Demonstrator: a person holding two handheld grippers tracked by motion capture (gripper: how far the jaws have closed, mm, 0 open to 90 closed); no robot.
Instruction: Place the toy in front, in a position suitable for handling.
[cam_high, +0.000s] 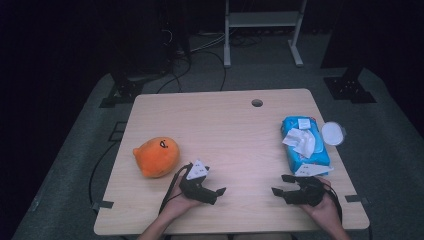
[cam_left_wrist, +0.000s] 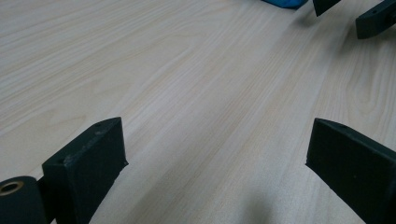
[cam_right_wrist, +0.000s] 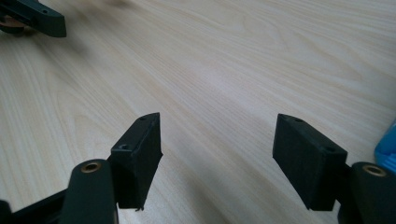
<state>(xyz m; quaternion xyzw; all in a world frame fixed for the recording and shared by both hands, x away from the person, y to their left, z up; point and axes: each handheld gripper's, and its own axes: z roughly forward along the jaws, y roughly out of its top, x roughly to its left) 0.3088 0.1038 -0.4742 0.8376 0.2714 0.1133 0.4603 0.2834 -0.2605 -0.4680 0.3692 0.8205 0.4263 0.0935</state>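
Both grippers rest low on the table (cam_high: 240, 125), jaws wide apart and empty: left gripper (cam_high: 218, 192) near the orange plush (cam_high: 156, 156), right gripper (cam_high: 278, 188) just beside the blue wipes pack (cam_high: 306, 146), facing each other.

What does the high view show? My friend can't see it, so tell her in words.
Two hands hold open black tongs, left tongs and right tongs, low over a wooden table. An orange plush toy lies at left, a blue wipes pack at right.
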